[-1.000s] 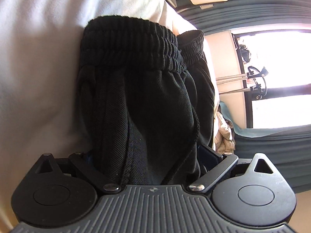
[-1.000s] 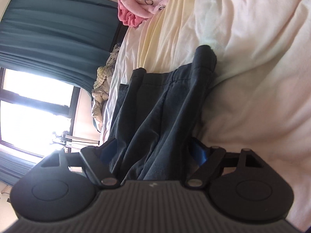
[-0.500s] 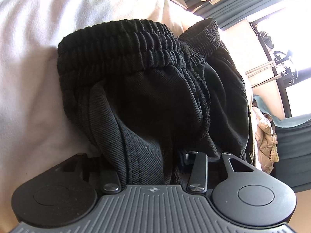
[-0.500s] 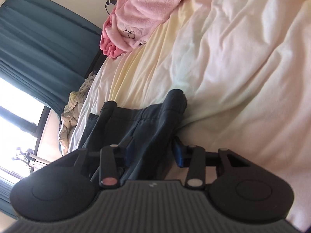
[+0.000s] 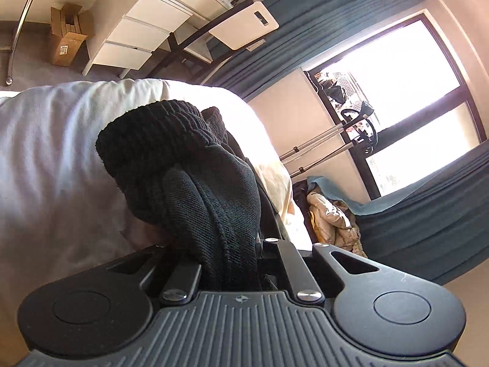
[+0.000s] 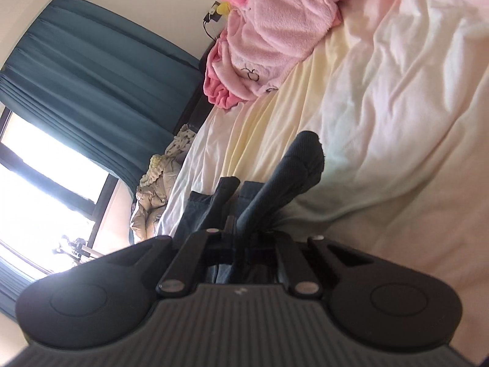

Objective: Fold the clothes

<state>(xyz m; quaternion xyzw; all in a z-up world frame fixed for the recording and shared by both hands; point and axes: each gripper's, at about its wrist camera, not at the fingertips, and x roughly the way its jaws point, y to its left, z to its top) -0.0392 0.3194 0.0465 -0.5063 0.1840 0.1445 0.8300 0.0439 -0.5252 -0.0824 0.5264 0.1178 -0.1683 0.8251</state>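
Black shorts [image 5: 195, 189] hang bunched between my two grippers, lifted partly off the bed [image 6: 397, 122], the ribbed waistband [image 5: 159, 134] sticking out ahead of my left gripper [image 5: 232, 263]. I have that gripper clenched on a thick fold of the fabric. My right gripper [image 6: 241, 244] is clamped on another bunch of the same shorts, a ribbed end poking up past it. The rest of the cloth trails onto the cream sheet. A pink fleece garment [image 6: 275, 36] lies farther up the bed, well apart. Blue curtains [image 6: 91, 70] frame a bright window [image 5: 397, 98].
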